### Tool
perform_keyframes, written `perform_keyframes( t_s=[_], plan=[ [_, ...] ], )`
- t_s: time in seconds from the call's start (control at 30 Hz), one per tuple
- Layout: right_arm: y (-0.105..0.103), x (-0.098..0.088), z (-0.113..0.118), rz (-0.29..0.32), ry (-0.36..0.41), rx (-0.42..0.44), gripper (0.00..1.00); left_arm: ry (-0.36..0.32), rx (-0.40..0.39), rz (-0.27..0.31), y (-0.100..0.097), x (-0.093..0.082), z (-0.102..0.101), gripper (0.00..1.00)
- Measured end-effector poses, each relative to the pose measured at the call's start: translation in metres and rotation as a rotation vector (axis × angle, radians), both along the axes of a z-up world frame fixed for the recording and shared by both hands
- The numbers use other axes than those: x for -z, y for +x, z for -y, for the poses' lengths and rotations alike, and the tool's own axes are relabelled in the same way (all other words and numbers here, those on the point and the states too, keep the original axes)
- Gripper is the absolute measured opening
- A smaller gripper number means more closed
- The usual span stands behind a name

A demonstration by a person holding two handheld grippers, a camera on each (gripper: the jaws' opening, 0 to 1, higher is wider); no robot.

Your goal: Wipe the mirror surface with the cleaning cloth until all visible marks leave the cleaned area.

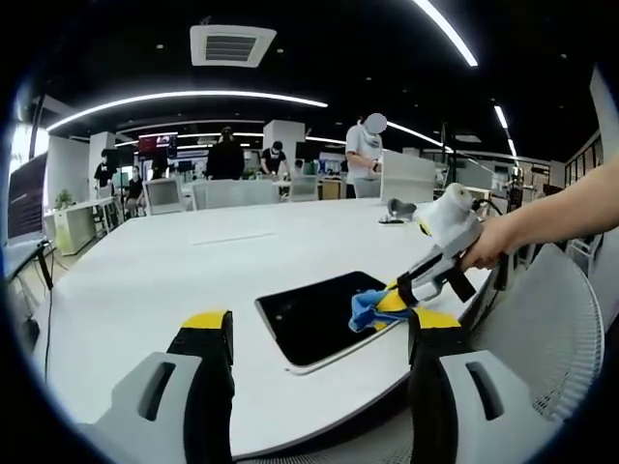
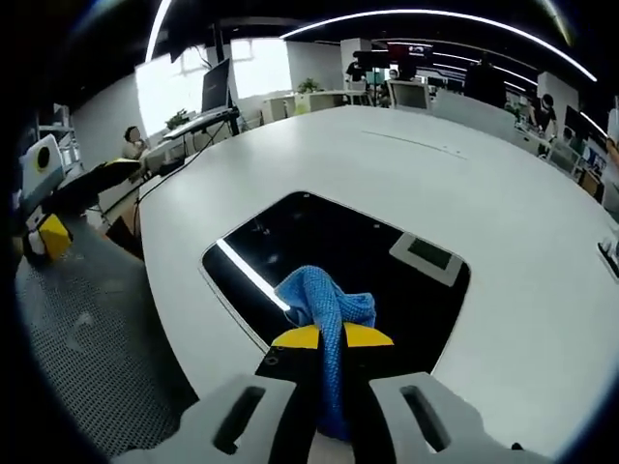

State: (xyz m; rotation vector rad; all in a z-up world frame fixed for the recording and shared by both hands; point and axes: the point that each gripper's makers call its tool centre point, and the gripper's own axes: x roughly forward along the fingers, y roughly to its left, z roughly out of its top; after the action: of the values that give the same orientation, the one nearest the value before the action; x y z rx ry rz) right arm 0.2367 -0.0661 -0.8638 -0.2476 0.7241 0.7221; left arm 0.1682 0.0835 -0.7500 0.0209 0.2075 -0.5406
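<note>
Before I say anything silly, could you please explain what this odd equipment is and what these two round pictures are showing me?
There is no robot here: a person carries a hand-held gripper in each hand, and a fisheye camera rides on each one, looking forward past its two jaws.

The left gripper view looks across a big white table in an open office. Its own left hand-held gripper has yellow-tipped jaws standing apart, holding nothing. Further on, the person's hand brings the other tool in from the right.

The right gripper view looks down along the right hand-held gripper, whose jaws are shut on a blue cloth. The cloth rests on a dark mirror lying flat near the table edge, which reflects a ceiling light. People stand in the background.
</note>
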Motion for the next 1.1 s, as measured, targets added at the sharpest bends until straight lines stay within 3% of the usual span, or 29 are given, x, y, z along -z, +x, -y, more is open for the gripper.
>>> perform_keyframes(
  t_s=[0.5, 1.1],
  plan=[
    [-0.012, 0.0, 0.001, -0.038, 0.01, -0.008, 0.01, -0.003, 0.001, 0.003, -0.001, -0.001, 0.0, 0.72],
    [-0.012, 0.0, 0.002, -0.006, 0.014, -0.084, 0.01, -0.002, 0.001, 0.0, 0.0, 0.0, 0.0, 0.72]
  ],
)
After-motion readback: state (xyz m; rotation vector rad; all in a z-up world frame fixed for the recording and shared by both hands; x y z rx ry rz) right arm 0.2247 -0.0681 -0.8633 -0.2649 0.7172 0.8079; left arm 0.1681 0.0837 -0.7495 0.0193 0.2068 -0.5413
